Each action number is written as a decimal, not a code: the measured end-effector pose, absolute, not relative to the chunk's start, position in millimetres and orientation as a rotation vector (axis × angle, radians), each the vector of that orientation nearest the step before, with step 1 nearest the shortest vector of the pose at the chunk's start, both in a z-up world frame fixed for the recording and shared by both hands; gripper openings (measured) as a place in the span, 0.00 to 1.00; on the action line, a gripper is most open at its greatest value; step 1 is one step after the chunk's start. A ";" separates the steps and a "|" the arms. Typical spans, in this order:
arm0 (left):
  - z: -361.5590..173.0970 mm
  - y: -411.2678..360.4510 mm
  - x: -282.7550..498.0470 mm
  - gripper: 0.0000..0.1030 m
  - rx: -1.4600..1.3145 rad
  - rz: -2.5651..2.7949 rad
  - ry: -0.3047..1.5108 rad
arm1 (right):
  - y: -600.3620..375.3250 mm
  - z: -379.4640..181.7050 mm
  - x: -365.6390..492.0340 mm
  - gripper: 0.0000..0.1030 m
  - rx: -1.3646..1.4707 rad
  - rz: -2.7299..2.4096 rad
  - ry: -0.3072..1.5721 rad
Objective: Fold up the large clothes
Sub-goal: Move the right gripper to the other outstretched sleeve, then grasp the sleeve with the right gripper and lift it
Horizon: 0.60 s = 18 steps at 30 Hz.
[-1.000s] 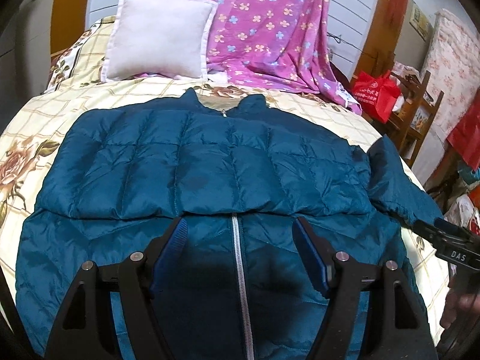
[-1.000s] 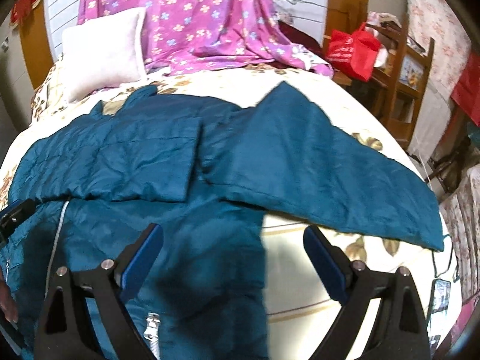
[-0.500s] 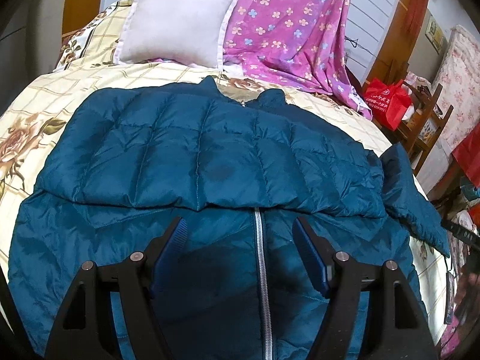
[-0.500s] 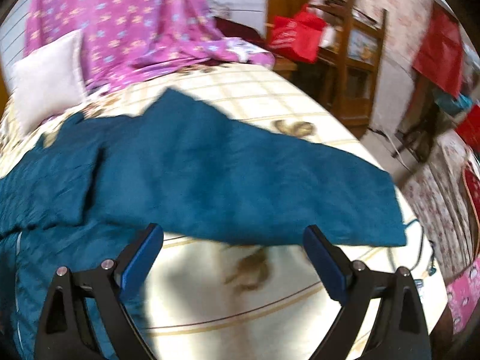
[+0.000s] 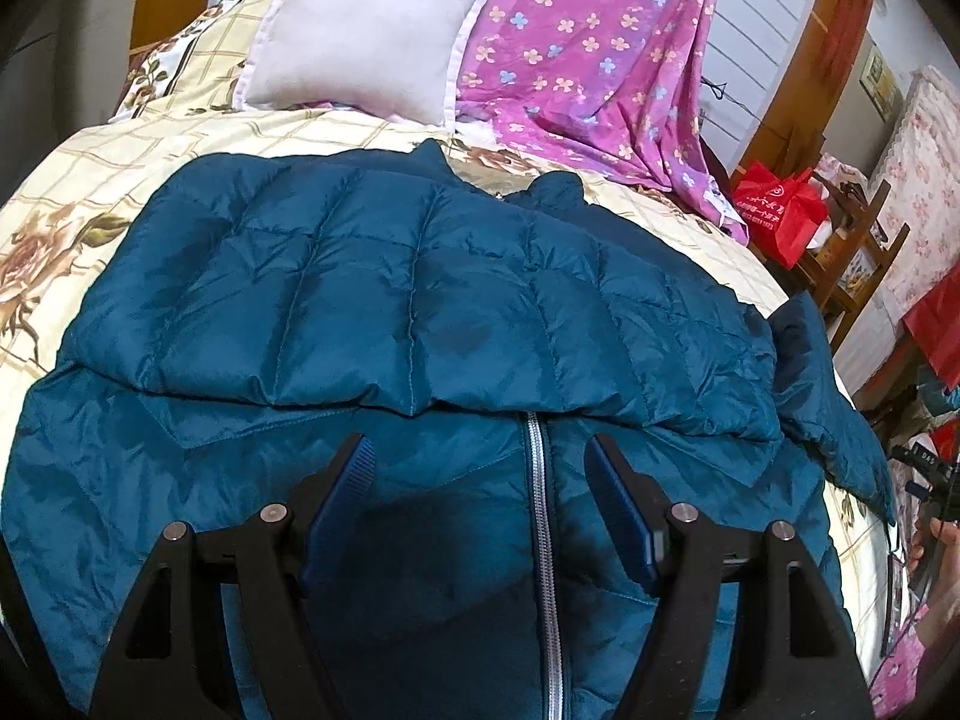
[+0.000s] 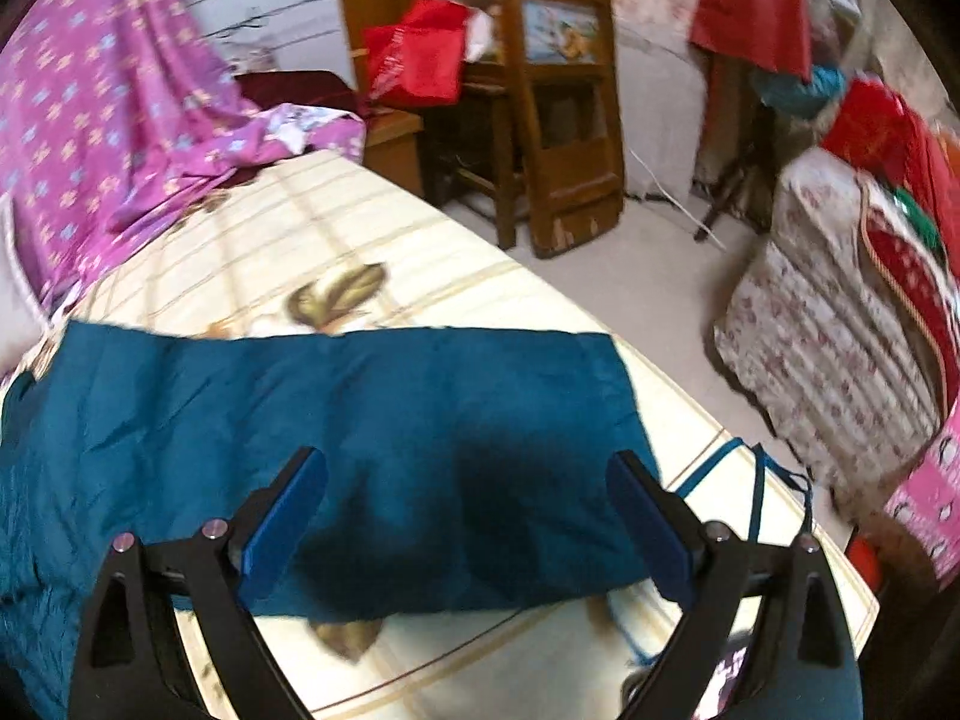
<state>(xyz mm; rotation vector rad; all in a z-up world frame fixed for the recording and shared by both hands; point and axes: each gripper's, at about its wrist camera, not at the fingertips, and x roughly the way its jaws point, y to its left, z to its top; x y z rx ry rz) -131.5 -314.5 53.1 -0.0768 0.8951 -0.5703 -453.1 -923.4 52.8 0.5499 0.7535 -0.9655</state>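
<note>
One teal quilted jacket (image 5: 384,324) spread front-up on the checked floral bedspread (image 5: 72,180), collar toward the pillow (image 5: 360,30), hem toward the camera; long axis along the silver zipper (image 5: 540,516), running from the near edge away toward the headboard. One sleeve folded across the chest, lying crosswise over the upper zipper. Left gripper (image 5: 480,510) poised above the lower front, fingers (image 5: 339,504) spread wide and empty, zipper seen between them, slightly right of centre; contact with the fabric not determinable. Second sleeve (image 6: 336,450) stretched flat, sideways toward the bed's right edge, cuff end pointing right, long axis crosswise in the right wrist view. Right gripper (image 6: 468,516) over this sleeve, fingers (image 6: 282,516) fully parted, gripping nothing, the sleeve's width lying between them. Two grippers, two blue-padded fingers each. One white pillow; one purple flowered sheet (image 5: 600,60) draped at the headboard; one red bag (image 6: 420,54) beside a wooden chair (image 6: 558,120) off the bed's far right corner.
</note>
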 end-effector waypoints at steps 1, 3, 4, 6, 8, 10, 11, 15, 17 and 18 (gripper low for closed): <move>52.2 -314.3 -131.1 0.58 -0.079 -0.571 0.898 | -928.4 50.1 -455.5 0.93 0.560 -0.971 0.752; 50.2 -314.7 -131.0 0.58 -0.079 -0.573 0.905 | -939.5 43.2 -459.3 0.93 0.576 -0.988 0.757; 50.0 -314.5 -131.4 0.58 -0.079 -0.575 0.905 | -941.9 41.3 -460.0 0.93 0.579 -0.994 0.759; 49.9 -314.0 -131.7 0.58 -0.078 -0.575 0.903 | -948.4 36.8 -461.2 0.93 0.581 -1.008 0.762; 49.4 -314.3 -131.2 0.58 -0.082 -0.576 0.905 | -954.2 31.6 -460.1 0.93 0.590 -1.010 0.770; 49.2 -314.2 -131.3 0.58 -0.081 -0.573 0.906 | -958.9 27.0 -458.0 0.93 0.598 -0.996 0.781; 49.1 -314.1 -131.3 0.58 -0.081 -0.572 0.906 | -959.3 25.8 -456.1 0.93 0.595 -0.990 0.788; 50.9 -312.9 -130.8 0.58 -0.077 -0.569 0.904 | -964.0 17.6 -449.1 0.92 0.607 -0.957 0.814; 52.6 -311.4 -129.4 0.58 -0.071 -0.566 0.898 | -966.0 13.8 -449.5 0.87 0.622 -0.947 0.814; 54.0 -310.2 -128.7 0.58 -0.068 -0.562 0.894 | -965.5 13.8 -449.9 0.85 0.618 -0.950 0.809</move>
